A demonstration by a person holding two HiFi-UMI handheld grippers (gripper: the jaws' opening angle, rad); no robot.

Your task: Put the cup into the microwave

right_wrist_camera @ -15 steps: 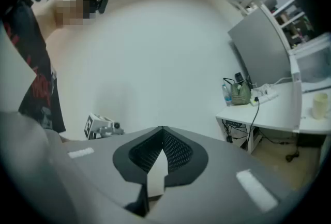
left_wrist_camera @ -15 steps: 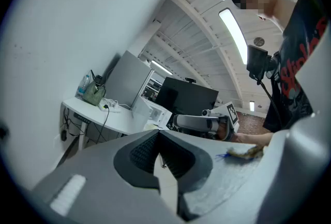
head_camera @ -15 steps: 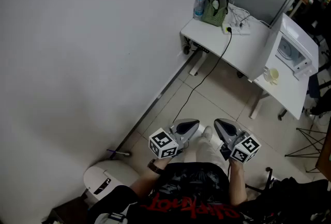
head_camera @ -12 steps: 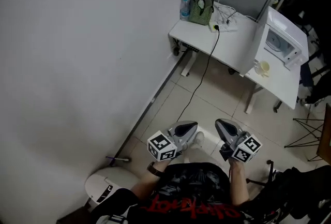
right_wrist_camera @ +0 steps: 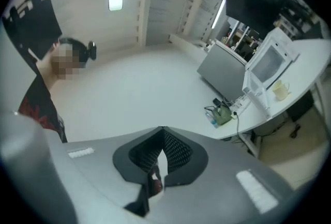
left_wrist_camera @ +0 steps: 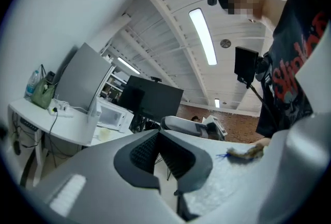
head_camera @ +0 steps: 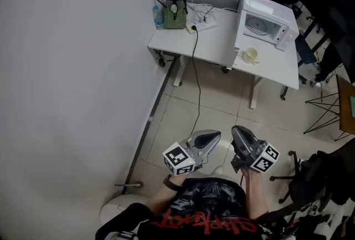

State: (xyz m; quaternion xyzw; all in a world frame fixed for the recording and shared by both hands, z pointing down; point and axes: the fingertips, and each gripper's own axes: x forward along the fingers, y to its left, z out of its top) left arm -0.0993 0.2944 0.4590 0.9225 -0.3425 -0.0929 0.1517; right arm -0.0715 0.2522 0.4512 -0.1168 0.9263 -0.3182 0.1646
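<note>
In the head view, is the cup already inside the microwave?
No: the cup stands on the white table just in front of the microwave, outside it.

The head view has swung: the surface [head_camera: 216,45] has slid from the upper right corner to the top middle and now shows whole; the microwave [head_camera: 266,24], cut by the right edge before, sits fully in frame with its front plain; the cup [head_camera: 251,55] before it has moved left and up with it; the green bag [head_camera: 175,16] has shifted left as well; the white bin [head_camera: 111,210] at lower left has sunk nearly out of frame.
</note>
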